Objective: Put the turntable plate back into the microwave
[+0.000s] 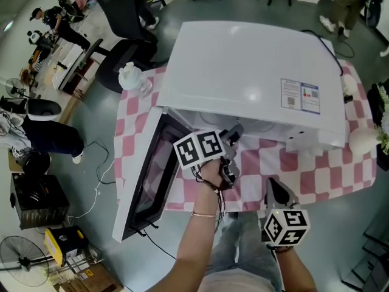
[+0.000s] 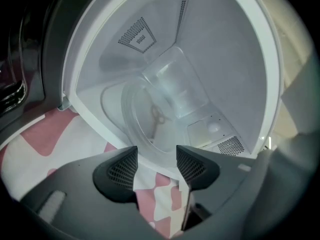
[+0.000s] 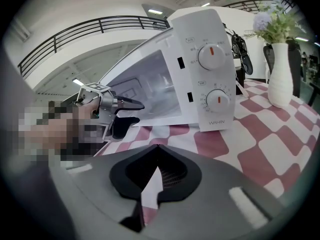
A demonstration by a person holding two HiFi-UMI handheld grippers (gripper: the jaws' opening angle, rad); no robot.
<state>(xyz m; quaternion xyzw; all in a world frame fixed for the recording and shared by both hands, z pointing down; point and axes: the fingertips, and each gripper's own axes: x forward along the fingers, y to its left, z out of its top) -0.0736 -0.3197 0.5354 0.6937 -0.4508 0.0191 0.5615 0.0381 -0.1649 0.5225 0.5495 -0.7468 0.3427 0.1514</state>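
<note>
Glass shows inside the white microwave [image 1: 249,72]: the round turntable plate [image 2: 150,126] is seen in the cooking space, and a small three-armed piece can be seen through its middle. Its near edge is found at the front lip of the opening, just past the jaw tips.

The microwave is set on a worktop covered with a pink and white checked cloth [image 1: 304,169]. In the head view its door [image 1: 146,175] is swung wide open toward 8 o'clock.

The left gripper [image 2: 156,156] is held at the mouth of the microwave, at 6 o'clock from the middle of the box, and is pointed into it. Its jaws are spread apart. The plate is not pinched by them; only the cloth and the plate's edge are seen in the gap.

The right gripper [image 3: 157,171] is held lower, at about 5 o'clock from the microwave, over the cloth and well apart from the plate. Its jaws are pressed together, and nothing is held between them.

In the right gripper view the left gripper is seen at 9 o'clock. Two round knobs [image 3: 212,56] are shown on the microwave's front, one above the other. A white vase [image 3: 280,74] with flowers [image 3: 272,21] is stood at 2 o'clock, beside the microwave.
</note>
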